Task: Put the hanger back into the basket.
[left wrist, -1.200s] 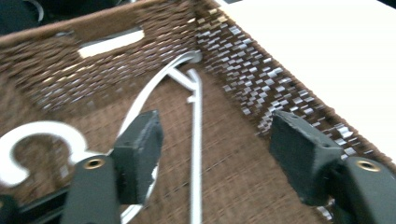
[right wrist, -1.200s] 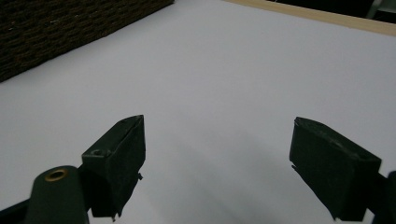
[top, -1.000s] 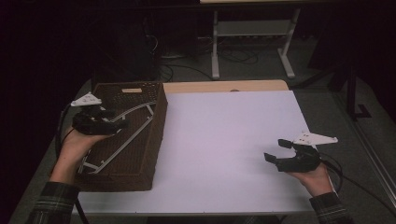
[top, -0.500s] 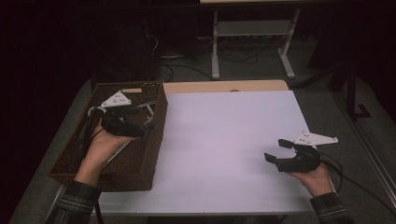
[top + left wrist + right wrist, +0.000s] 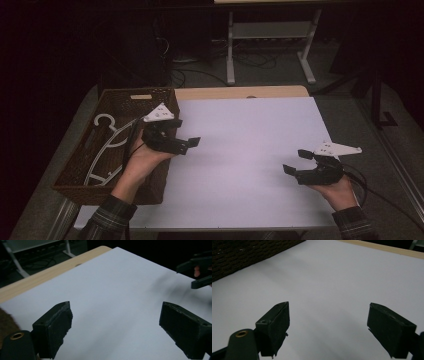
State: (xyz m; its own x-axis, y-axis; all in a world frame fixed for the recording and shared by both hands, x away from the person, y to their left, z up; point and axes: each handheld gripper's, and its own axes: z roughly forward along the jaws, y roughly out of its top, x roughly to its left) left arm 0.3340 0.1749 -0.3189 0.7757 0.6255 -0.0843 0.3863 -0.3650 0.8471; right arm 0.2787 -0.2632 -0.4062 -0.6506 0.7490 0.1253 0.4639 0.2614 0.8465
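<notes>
My left gripper hangs open just right of the brown wicker basket, over the left part of the white tabletop. In the left gripper view its jaws stand wide apart with nothing between them. White hangers lie inside the basket. My right gripper is open low over the table's right front, and in the right gripper view its jaws are also empty.
A bare wooden strip runs along the table's far edge. A metal stand and cables sit on the dark floor beyond. The other gripper shows in the left gripper view, and the basket wall in the right gripper view.
My left gripper has moved right, from above the basket out over the white tabletop. The hangers now lie flat in the basket. The right gripper has stayed still.
</notes>
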